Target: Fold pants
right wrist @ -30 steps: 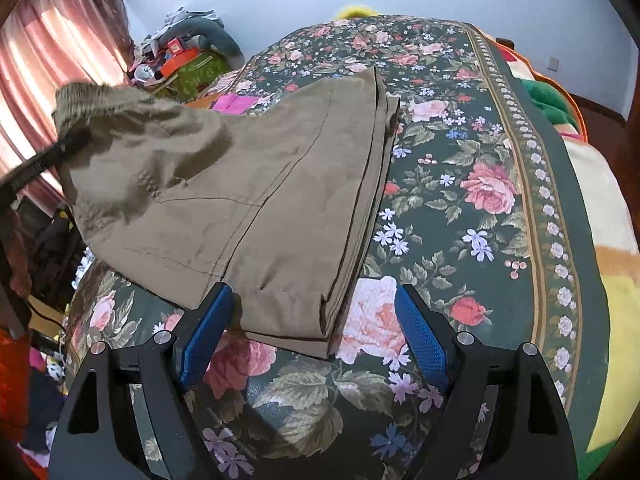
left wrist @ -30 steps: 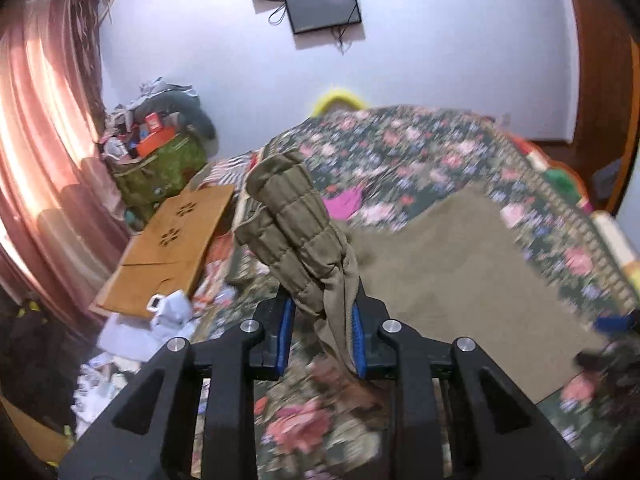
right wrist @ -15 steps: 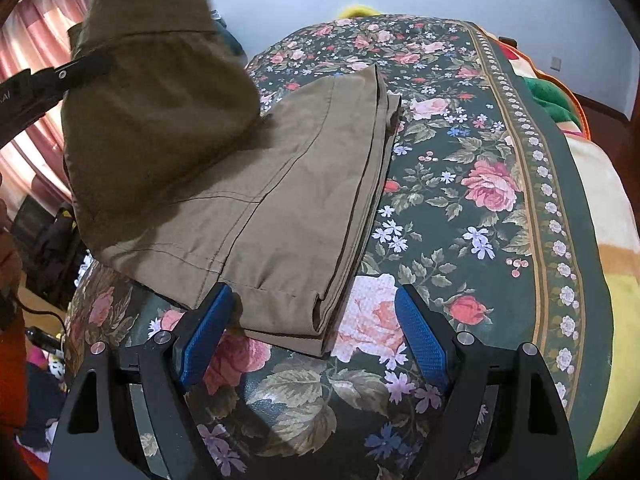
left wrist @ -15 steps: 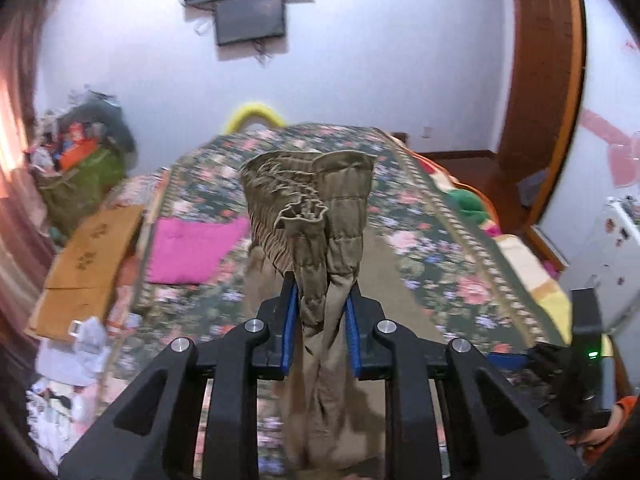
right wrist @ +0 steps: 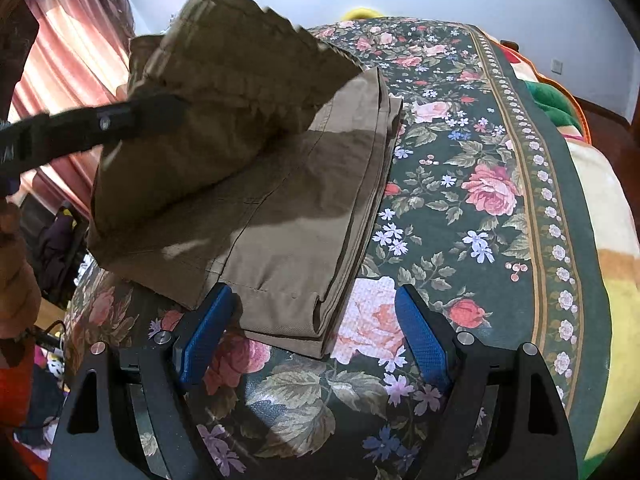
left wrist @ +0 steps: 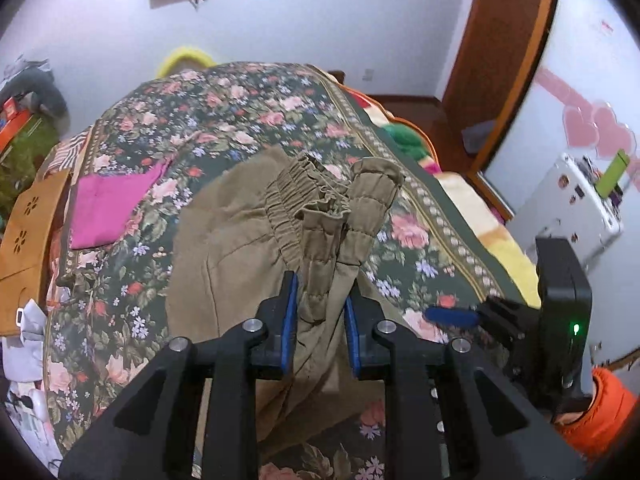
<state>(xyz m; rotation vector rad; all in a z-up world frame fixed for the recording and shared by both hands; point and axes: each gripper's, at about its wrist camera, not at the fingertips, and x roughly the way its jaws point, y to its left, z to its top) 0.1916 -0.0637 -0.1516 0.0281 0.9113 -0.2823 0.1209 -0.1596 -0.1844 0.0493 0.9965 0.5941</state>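
1. Left wrist view: the left gripper [left wrist: 320, 316] pinches the gathered elastic waistband [left wrist: 316, 204] of the khaki cotton pants [left wrist: 240, 248] between its blue pads, lifted above the dark floral bedspread [left wrist: 248, 120]. The waist end hangs over the rest of the garment, which lies on the bed. A flat magenta cloth [left wrist: 112, 208] lies to the left, well apart. The right gripper [left wrist: 452, 316] shows at the right edge, near the hem end.

2. Left wrist view, judgement: the fold looks half made. To do it well, carry the waistband across low and level so it lands squarely on the leg ends, and keep the pinch firm until the cloth rests.

3. Right wrist view: the right gripper [right wrist: 312, 336] stands spread wide, its blue pads on either side of the stacked leg hems [right wrist: 288, 296], gripping nothing. The pants [right wrist: 304, 208] lie flat on the bedspread [right wrist: 460, 220]; the lifted waist end casts a shadow over them, with the left gripper [right wrist: 120, 120] blurred beneath it.

4. Right wrist view, judgement: holding the hems down, or at least staying close, should stop the lower layer sliding. Align the edges along the right-hand crease before releasing; loose cotton may bunch otherwise.
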